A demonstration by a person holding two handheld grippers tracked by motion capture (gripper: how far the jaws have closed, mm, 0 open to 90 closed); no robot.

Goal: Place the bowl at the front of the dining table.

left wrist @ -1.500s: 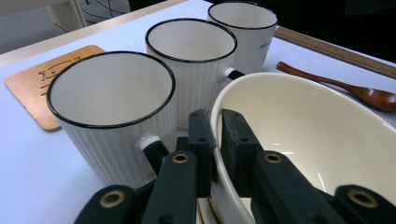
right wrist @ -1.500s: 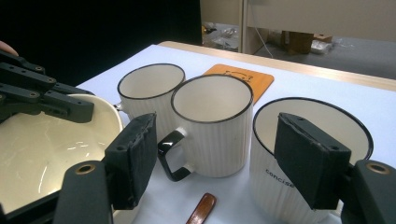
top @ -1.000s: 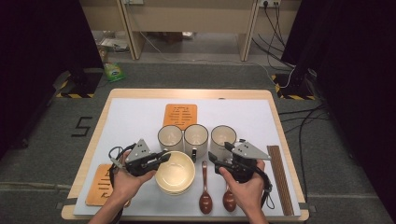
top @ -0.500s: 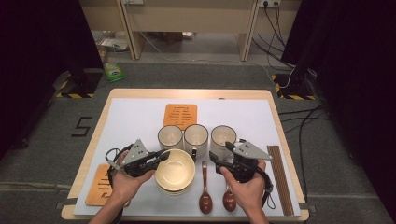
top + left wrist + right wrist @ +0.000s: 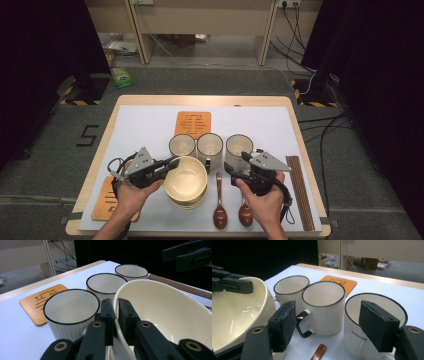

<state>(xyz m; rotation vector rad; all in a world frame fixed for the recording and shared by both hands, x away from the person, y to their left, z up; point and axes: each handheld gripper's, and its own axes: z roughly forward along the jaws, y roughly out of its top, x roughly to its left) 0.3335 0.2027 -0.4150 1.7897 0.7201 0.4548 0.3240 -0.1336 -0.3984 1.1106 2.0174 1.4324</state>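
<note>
A cream bowl [image 5: 186, 179] tops a small stack of bowls near the table's front; its near rim [image 5: 115, 305] sits between the jaws of my left gripper [image 5: 115, 315], which is shut on it. From above, the left gripper [image 5: 170, 164] reaches in from the bowl's left. Three white ribbed mugs stand in a row behind: left mug [image 5: 182, 145], middle mug [image 5: 210, 146], right mug [image 5: 239, 147]. My right gripper [image 5: 236, 163] is open just in front of the right mug [image 5: 372, 340], its pads [image 5: 283, 322] spread wide with nothing held.
Two brown wooden spoons [image 5: 220, 212] [image 5: 245, 214] lie beside the bowls. A wooden strip [image 5: 300, 192] runs along the right edge. One orange coaster [image 5: 193, 124] lies behind the mugs, another [image 5: 106, 200] at the front left under my left wrist.
Hardly anything has moved. The left gripper stays shut on the bowl rim, and the bowl seems a touch higher on its stack. The right gripper holds its place.
</note>
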